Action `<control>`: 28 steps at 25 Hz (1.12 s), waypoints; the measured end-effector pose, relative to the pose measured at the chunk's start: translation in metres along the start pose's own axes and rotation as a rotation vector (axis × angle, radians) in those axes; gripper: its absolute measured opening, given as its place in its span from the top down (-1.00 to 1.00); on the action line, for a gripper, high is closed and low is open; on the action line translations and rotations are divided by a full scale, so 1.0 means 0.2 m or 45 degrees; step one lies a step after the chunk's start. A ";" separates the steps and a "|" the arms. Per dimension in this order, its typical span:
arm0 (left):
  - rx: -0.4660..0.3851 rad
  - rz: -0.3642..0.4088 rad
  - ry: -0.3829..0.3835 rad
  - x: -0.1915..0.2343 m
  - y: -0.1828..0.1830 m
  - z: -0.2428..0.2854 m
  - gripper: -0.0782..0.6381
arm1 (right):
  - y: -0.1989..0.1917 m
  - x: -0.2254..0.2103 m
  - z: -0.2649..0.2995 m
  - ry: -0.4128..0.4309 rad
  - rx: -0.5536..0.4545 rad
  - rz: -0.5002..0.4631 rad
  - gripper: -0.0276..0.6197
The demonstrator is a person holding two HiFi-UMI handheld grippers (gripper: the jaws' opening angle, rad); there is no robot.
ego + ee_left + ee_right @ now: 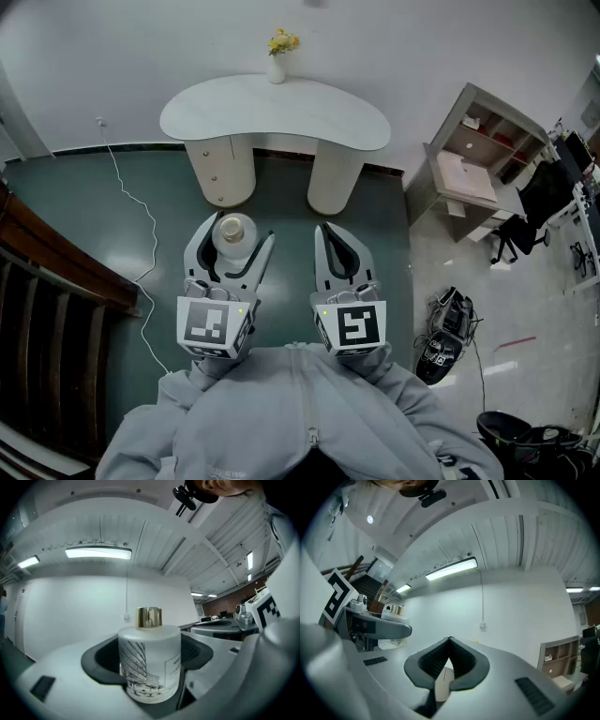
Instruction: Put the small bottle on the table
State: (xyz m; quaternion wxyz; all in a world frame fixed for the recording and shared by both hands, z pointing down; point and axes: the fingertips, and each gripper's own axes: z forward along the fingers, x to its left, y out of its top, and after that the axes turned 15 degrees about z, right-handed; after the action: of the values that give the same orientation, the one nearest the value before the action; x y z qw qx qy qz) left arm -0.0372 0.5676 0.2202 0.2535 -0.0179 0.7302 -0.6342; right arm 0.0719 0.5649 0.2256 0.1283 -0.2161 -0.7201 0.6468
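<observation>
L gripper [237, 234]: jaws wide apart but clamped on the bottle [150, 665], dark pads on both sides. Bottle is upright, frosted white w/ a line drawing and a small label on the side, and a gold cap [149, 617] on top. Can't tell what's inside or how full it is, as the glass is opaque.

R gripper [325, 230]: jaws together, tips meeting, nothing btw them. It sits just beside the L one, at its 3 o'clock.

In head view the bottle is off the counter [281, 117], held over the green floor [84, 197] near the counter's 6 o'clock side, in front of its two legs. The counter is white and kidney-shaped. A white vase [277, 67] stands at its 12 o'clock edge w/ yellow flowers [282, 41] in it.

Open shelf unit [487, 150] at 2 o'clock; small items in its compartments, too small to tell. White cable [141, 216] runs across the floor at 9 o'clock.
</observation>
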 end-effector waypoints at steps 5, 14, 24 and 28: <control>0.007 -0.001 0.003 -0.06 -0.01 0.03 -0.15 | -0.02 -0.06 -0.01 0.003 0.007 0.014 0.83; 0.017 -0.003 0.032 -0.15 0.00 0.11 -0.15 | -0.02 -0.19 -0.01 0.062 0.002 0.056 0.83; 0.024 -0.007 0.036 -0.13 -0.04 0.22 -0.15 | -0.06 -0.26 0.08 0.071 0.012 0.067 0.83; 0.021 -0.014 0.024 -0.07 -0.08 0.32 -0.15 | -0.09 -0.30 0.18 0.057 0.016 0.068 0.83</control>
State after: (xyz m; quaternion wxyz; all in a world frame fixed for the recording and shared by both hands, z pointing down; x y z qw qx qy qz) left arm -0.0046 0.5114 0.2364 0.2432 -0.0138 0.7273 -0.6416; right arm 0.1040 0.5033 0.2441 0.1285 -0.2490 -0.7069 0.6494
